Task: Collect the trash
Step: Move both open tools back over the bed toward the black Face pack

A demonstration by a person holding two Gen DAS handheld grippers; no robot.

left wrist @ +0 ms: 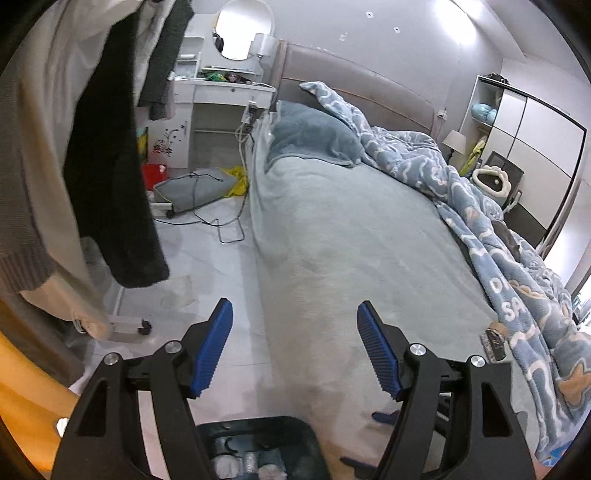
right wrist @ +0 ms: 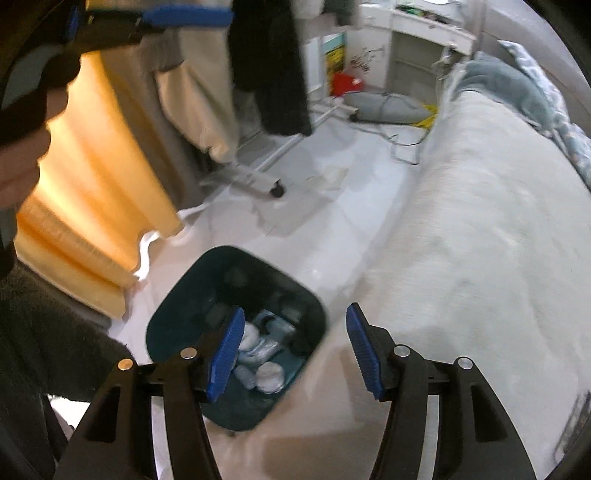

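A dark teal trash bin (right wrist: 177, 302) stands on the pale floor beside the bed, with several white and blue crumpled wrappers (right wrist: 267, 373) in its bottom. My right gripper (right wrist: 295, 314) is open and empty, hovering above the bin's right rim. My left gripper (left wrist: 295, 308) is open and empty, high over the bed's edge; the bin's rim (left wrist: 258, 424) shows below it. A small dark packet (left wrist: 493, 343) lies on the bed sheet by the blue patterned duvet (left wrist: 461, 192). The left gripper also shows at the top left of the right wrist view (right wrist: 147, 18).
The bed (left wrist: 351, 240) fills the right side. A rolling clothes rack with hanging garments (left wrist: 107, 147) stands at left, its wheeled base (right wrist: 277, 190) on the floor. An orange curtain (right wrist: 92, 166) hangs left. Cables (left wrist: 225, 221), a grey bag (left wrist: 195, 188) and a white vanity desk (left wrist: 221, 92) lie beyond.
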